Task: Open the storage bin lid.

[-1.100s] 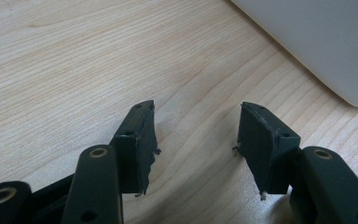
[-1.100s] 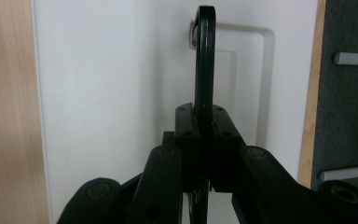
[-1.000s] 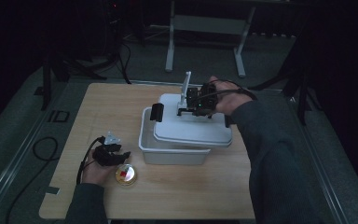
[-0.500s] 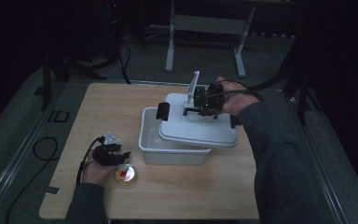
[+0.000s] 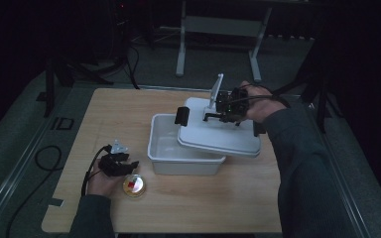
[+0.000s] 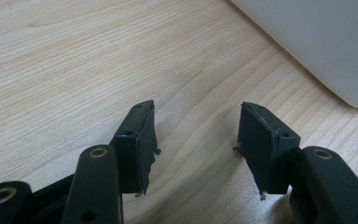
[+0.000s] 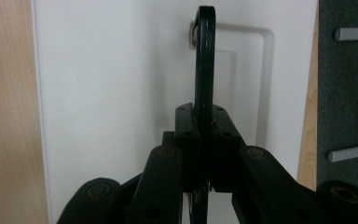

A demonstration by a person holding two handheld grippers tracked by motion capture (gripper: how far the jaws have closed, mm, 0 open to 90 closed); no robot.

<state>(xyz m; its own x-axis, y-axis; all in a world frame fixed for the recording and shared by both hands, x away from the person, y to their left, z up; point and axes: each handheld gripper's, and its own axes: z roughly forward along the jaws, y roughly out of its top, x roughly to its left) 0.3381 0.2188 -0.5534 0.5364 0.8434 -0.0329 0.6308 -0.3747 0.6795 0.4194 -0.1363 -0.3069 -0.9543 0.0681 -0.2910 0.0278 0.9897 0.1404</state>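
While the right claw (image 7: 204, 140) clamps the lid's black handle (image 7: 205, 60), the lid (image 5: 218, 134) hides half the bin (image 5: 166, 148); the left claw (image 6: 196, 140) gapes empty.

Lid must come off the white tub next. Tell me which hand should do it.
Right. Its tongs are shut on the lid's black handle, with the lid lying skewed over the tub. The left tongs stand open on the table, apart from it.

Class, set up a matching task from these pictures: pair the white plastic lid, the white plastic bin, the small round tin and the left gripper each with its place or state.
Things:
1. white plastic lid
2. white plastic bin
3. small round tin
4. left gripper

States:
A. jaws apart, nothing between them
B. held by its black handle in the right gripper
C. partly uncovered
D. on the wooden table beside the left hand

Pairs: 1-B, 2-C, 3-D, 4-A
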